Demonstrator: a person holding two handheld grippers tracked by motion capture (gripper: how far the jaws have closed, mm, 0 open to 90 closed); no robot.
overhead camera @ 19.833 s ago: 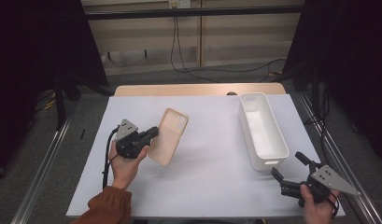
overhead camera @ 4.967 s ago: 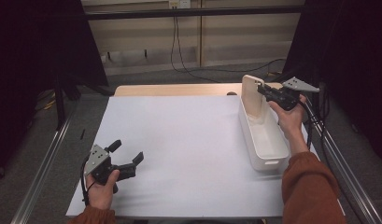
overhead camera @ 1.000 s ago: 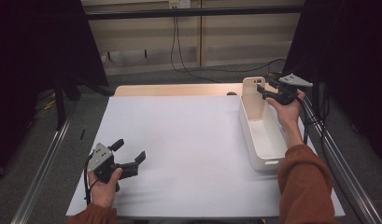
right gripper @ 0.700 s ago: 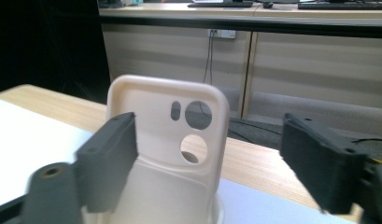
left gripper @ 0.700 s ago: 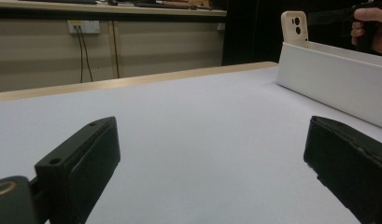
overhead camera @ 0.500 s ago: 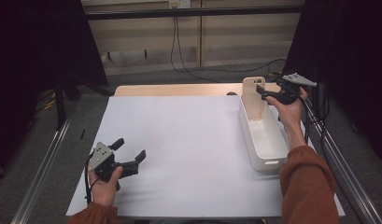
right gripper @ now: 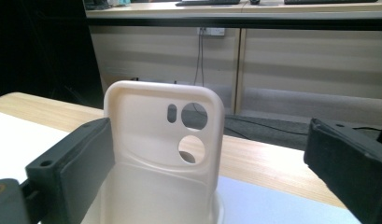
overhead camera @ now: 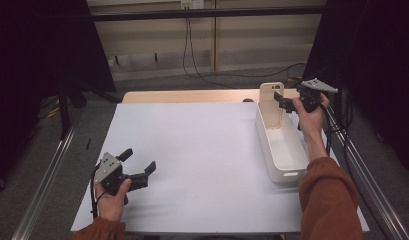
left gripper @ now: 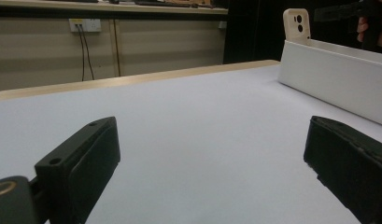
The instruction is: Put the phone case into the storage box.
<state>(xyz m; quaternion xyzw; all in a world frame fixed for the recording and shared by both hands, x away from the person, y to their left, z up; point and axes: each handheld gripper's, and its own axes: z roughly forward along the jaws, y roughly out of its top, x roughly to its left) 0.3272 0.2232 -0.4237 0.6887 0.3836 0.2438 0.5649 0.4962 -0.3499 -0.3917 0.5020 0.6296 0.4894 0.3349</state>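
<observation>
The phone case (overhead camera: 271, 106) now stands upright at the far end of the white bin (overhead camera: 284, 150), its back leaning on the bin's far wall and its camera cut-outs uppermost. The bin itself sits along the right edge of the desk (overhead camera: 202, 150), running from near the far right corner toward the person.

The right tongs (overhead camera: 283, 102) have just been opening: in the right gripper view the case (right gripper: 164, 154) sits between the two black jaws, the left jaw overlapping the case's near edge, the right jaw well off it, so the pads no longer press and the case stands on its own (propped by the wall, as far as one can judge). The right hand (overhead camera: 308, 111) hovers at the bin's far end, just beside the case.

The left tongs (overhead camera: 138, 169) rest near the front left corner of the desk, jaws wide with nothing but bare white surface between them. From the left gripper view the case (left gripper: 296, 25) pokes up above the bin's long wall (left gripper: 333, 77).

Judged from this, the placing is done: case in the bin, grip released. What is left looks small: drawing the right tongs back from the bin without nudging the case over.
</observation>
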